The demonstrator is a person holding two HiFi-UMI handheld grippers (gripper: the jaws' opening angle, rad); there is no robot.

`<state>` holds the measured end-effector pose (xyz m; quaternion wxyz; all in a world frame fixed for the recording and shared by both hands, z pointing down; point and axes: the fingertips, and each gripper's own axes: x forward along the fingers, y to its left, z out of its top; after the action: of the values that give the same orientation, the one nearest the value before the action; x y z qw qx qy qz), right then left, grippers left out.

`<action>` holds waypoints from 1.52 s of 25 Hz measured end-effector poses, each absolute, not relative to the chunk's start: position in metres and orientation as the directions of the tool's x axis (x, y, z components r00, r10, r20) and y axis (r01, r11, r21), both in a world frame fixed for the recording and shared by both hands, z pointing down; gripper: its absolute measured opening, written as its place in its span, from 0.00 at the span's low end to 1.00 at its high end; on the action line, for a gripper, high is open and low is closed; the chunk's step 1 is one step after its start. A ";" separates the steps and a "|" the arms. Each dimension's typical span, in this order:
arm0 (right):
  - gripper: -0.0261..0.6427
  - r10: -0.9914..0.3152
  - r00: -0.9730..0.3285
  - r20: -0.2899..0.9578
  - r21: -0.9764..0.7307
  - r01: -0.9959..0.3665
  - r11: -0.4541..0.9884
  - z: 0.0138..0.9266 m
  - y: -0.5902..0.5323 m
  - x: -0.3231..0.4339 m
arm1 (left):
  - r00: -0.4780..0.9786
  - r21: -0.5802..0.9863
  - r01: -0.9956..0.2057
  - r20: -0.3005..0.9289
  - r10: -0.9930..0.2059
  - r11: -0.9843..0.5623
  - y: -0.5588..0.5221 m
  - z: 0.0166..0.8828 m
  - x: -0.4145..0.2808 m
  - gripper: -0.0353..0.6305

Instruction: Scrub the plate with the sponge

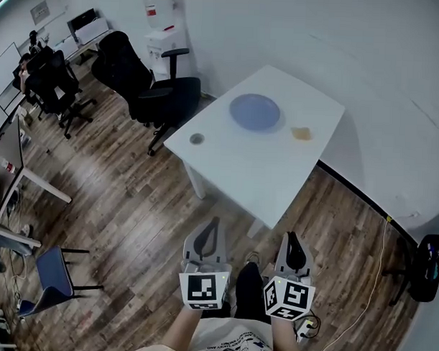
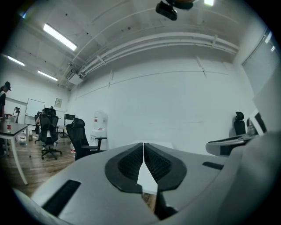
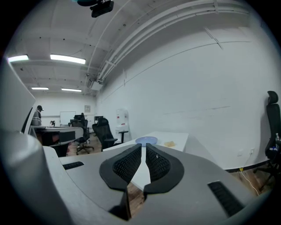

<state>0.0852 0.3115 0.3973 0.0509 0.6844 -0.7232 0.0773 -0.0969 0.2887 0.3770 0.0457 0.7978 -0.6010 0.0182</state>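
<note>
Plate (image 1: 255,111), blue, lies on the white table (image 1: 277,173), far half; sponge (image 1: 301,133) near it on the same table, not touching. Left gripper (image 1: 211,223) and right gripper (image 1: 292,238) short of the table's near edge, jaws together, empty.

White table (image 1: 277,173), wood floor (image 1: 124,225), office chairs (image 1: 158,90)
</note>
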 end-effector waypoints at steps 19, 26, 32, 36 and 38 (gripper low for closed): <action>0.10 -0.974 -0.121 0.193 -0.069 -0.992 0.110 0.396 0.126 0.157 | 0.180 0.037 -0.983 0.118 -0.976 -0.177 0.124 0.380 -0.039 0.08; 0.10 -0.973 -0.142 0.180 -0.065 -0.989 0.132 0.391 0.078 0.186 | 0.153 0.034 -0.988 0.116 -0.981 -0.150 0.083 0.377 -0.016 0.08; 0.10 -0.963 -0.136 0.232 -0.094 -0.989 0.117 0.408 0.059 0.203 | 0.120 0.035 -0.993 0.161 -0.980 -0.116 0.070 0.390 -0.019 0.08; 0.10 -0.956 -0.144 0.256 -0.095 -0.988 0.124 0.417 0.053 0.201 | 0.109 0.049 -0.994 0.186 -0.977 -0.101 0.063 0.397 -0.026 0.08; 0.10 -0.952 -0.146 0.269 -0.092 -0.988 0.126 0.422 0.049 0.201 | 0.109 0.054 -0.994 0.196 -0.975 -0.100 0.059 0.401 -0.027 0.08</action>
<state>0.2013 0.0492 0.4220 0.0721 0.6495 -0.7467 0.1241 -0.0269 0.0589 0.4007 0.0859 0.7396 -0.6653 0.0549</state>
